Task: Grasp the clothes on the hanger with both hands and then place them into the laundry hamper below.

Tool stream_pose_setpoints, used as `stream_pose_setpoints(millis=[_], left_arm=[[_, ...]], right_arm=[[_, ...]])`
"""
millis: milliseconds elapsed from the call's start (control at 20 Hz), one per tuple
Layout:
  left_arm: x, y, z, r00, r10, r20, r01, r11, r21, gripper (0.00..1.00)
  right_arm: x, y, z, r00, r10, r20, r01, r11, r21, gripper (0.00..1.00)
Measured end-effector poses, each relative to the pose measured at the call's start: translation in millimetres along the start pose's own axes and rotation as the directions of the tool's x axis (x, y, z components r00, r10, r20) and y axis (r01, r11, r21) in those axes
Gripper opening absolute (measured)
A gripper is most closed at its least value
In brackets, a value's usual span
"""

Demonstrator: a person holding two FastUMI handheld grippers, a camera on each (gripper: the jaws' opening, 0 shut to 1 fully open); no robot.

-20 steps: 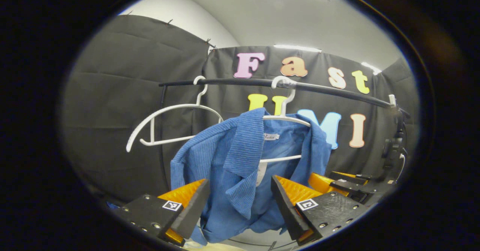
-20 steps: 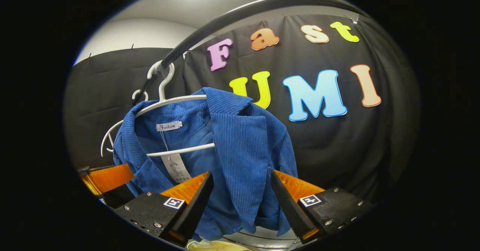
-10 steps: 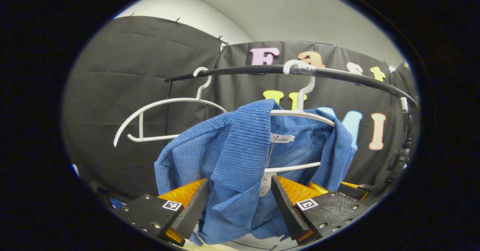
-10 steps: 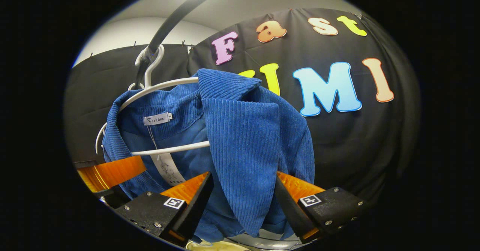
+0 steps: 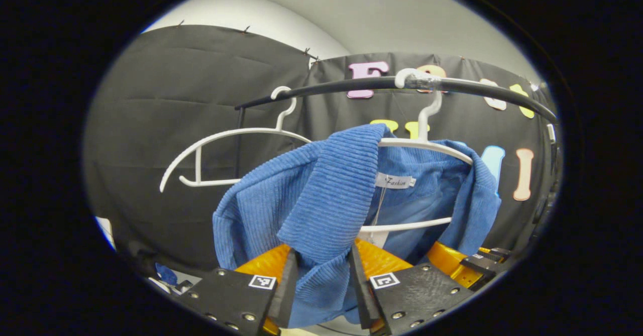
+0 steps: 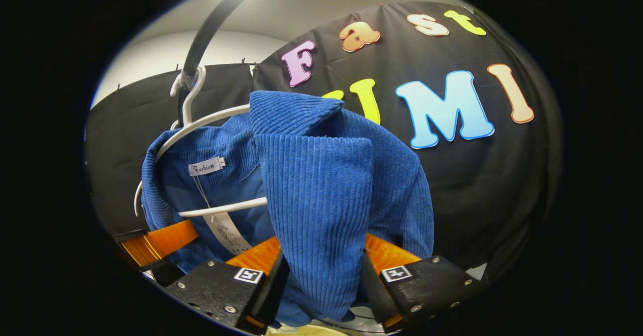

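Observation:
A blue corduroy jacket [image 5: 321, 190] [image 6: 311, 185] hangs on a white hanger [image 5: 427, 145] [image 6: 201, 122] hooked over a black rail [image 5: 351, 82]. My left gripper [image 5: 321, 296] has its fingers pressed on the jacket's left lapel from both sides. My right gripper [image 6: 324, 286] grips the other lapel, and the fabric fills the gap between its fingers. The orange side of the right gripper [image 5: 449, 265] shows low right in the left gripper view. The left gripper [image 6: 158, 240] shows low left in the right gripper view.
An empty white hanger [image 5: 226, 135] hangs on the same rail, left of the jacket. The rail's black upright post [image 5: 239, 140] stands behind it. A sliver of something pale [image 6: 301, 331] lies below the jacket.
Both grippers came closer to the jacket and their fingers drew together onto the lapels. The left closed further than the right.

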State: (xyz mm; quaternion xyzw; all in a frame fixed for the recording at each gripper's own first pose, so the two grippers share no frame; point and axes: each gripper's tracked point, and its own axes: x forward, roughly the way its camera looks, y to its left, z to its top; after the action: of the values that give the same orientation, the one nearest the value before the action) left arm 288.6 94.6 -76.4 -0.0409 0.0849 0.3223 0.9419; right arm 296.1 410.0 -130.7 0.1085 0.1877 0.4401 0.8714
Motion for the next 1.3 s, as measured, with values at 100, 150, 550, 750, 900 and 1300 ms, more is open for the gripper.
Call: stream_pose_setpoints(millis=[100, 150, 550, 750, 900, 1300], left_arm=[[-2.1, 8.0, 1.3, 1.0, 0.027, 0.009, -0.027, 1.0, -0.002, 0.28], [-3.5, 6.4, 0.4, 1.0, 0.01, 0.014, -0.01, 1.0, -0.014, 0.2], [-19.6, 10.2, 1.2, 0.994, -0.112, 0.001, 0.112, 0.991, -0.072, 0.02], [-29.7, 9.9, 6.7, 0.984, -0.175, 0.022, 0.176, 0.979, -0.105, 0.02], [-37.1, 14.0, 15.8, 0.974, -0.222, 0.034, 0.225, 0.969, -0.105, 0.02], [-61.2, 45.4, 55.0, 0.967, -0.236, 0.101, 0.247, 0.961, -0.125, 0.02]], right_arm=[[0.9, -4.1, -1.5, 1.0, -0.007, -0.013, 0.007, 1.0, 0.012, 0.46], [-0.1, -5.0, 0.3, 1.0, -0.006, -0.009, 0.006, 1.0, 0.023, 0.29], [-1.4, -0.9, 5.2, 0.996, 0.086, 0.013, -0.085, 0.996, -0.007, 0.0], [-7.2, -2.3, 6.1, 0.998, 0.046, 0.034, -0.046, 0.999, -0.011, 0.0], [-14.0, -11.9, 11.8, 0.998, -0.01, 0.06, 0.01, 1.0, -0.002, 0.0], [-28.3, -36.2, 43.2, 0.985, -0.113, 0.128, 0.113, 0.994, 0.005, 0.0]])
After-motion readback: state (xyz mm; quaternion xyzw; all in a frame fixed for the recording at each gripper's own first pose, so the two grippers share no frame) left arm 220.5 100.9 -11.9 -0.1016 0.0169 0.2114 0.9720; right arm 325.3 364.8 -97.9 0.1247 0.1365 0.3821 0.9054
